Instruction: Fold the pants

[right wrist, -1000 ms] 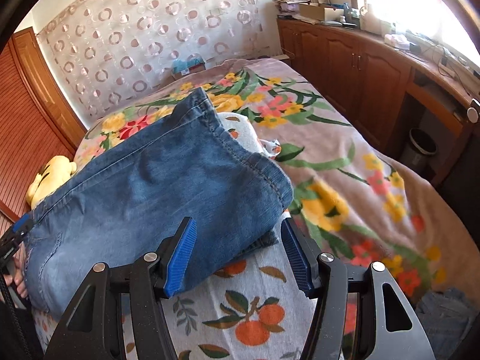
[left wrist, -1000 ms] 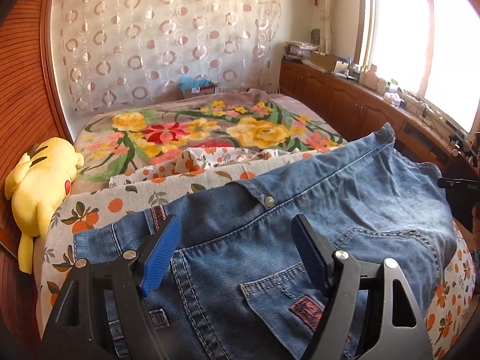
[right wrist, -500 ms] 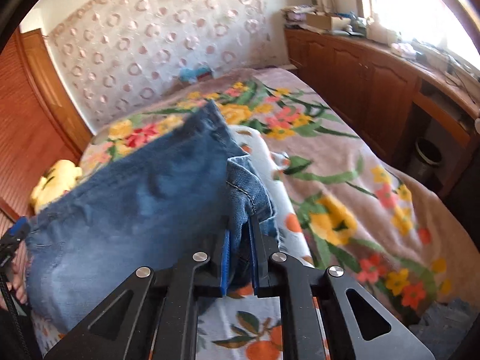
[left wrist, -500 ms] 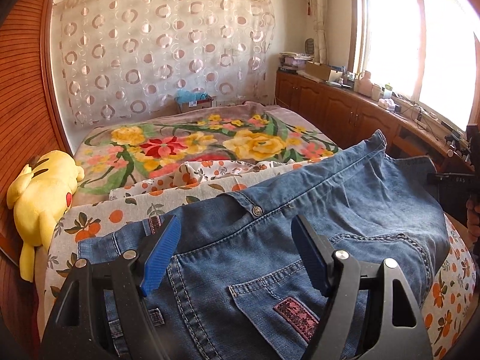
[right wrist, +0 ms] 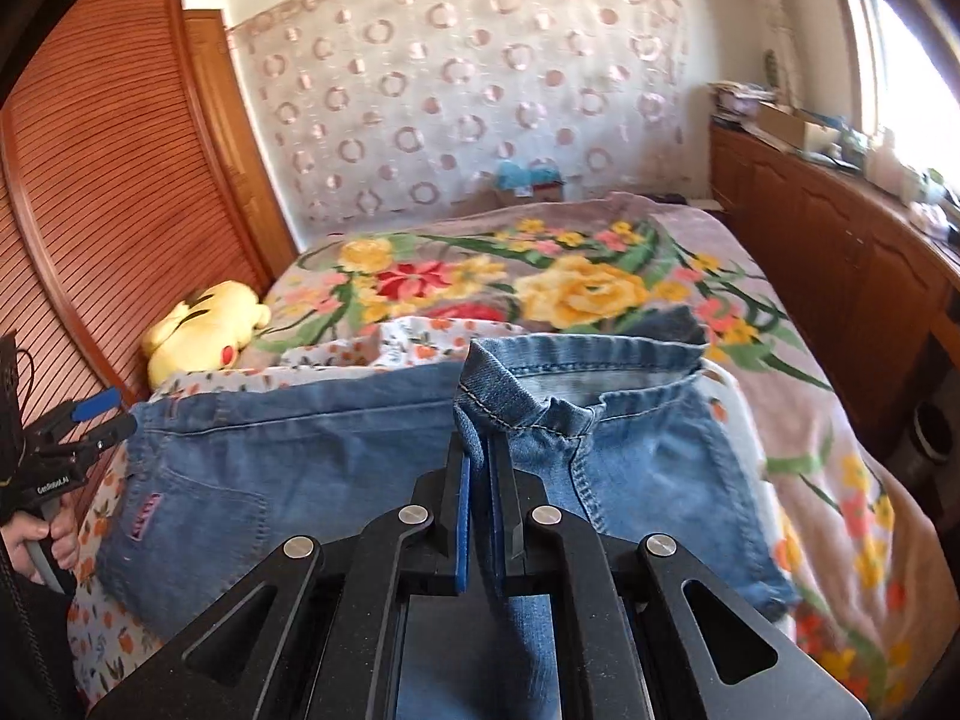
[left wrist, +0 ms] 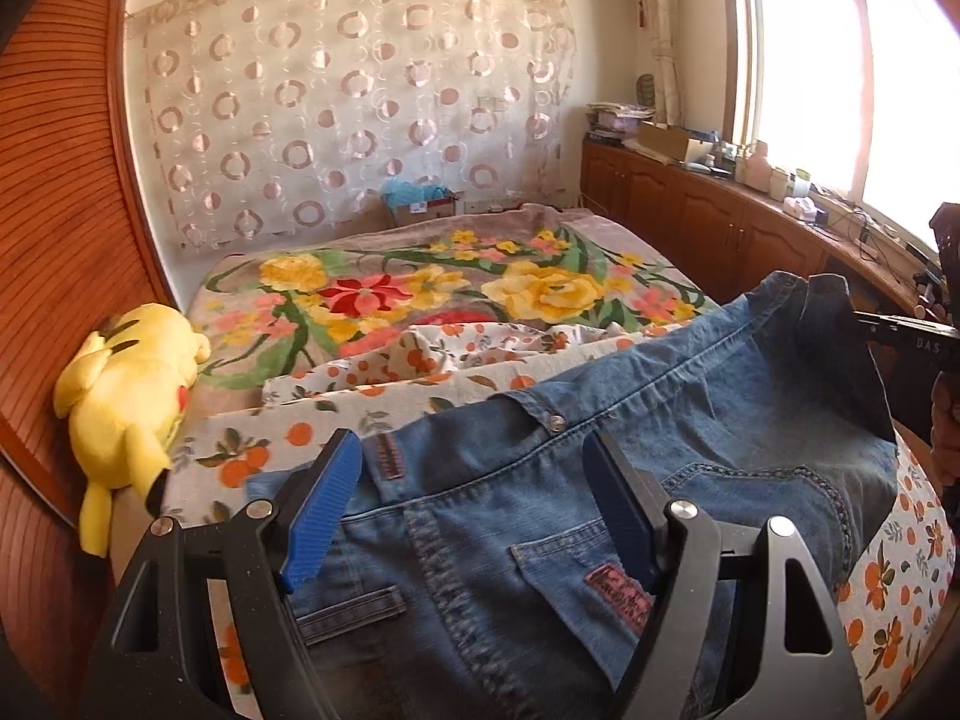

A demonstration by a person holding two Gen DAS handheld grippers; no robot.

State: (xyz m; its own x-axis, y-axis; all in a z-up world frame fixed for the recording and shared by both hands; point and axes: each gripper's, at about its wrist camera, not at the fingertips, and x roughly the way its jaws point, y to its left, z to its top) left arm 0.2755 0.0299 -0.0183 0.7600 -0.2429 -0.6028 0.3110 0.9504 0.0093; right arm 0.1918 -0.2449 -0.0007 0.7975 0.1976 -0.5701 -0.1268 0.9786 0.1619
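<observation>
Jeans [left wrist: 600, 480] lie across the bed [left wrist: 420, 288], long axis running between your two hands: waistband under the left gripper [left wrist: 474, 510], hems at the right gripper [right wrist: 478, 510]. R jaws clamped tight on hem, lifted. L jaws wide, over the waistband, holding nothing.

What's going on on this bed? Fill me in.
A person with a gripper in each hand is folding jeans on the bed. The right gripper is shut on the hem of the leg end and holds it above the rest of the jeans. The left gripper hangs open over the waistband end, gripping nothing. A yellow plush lies at the bed's edge.
</observation>
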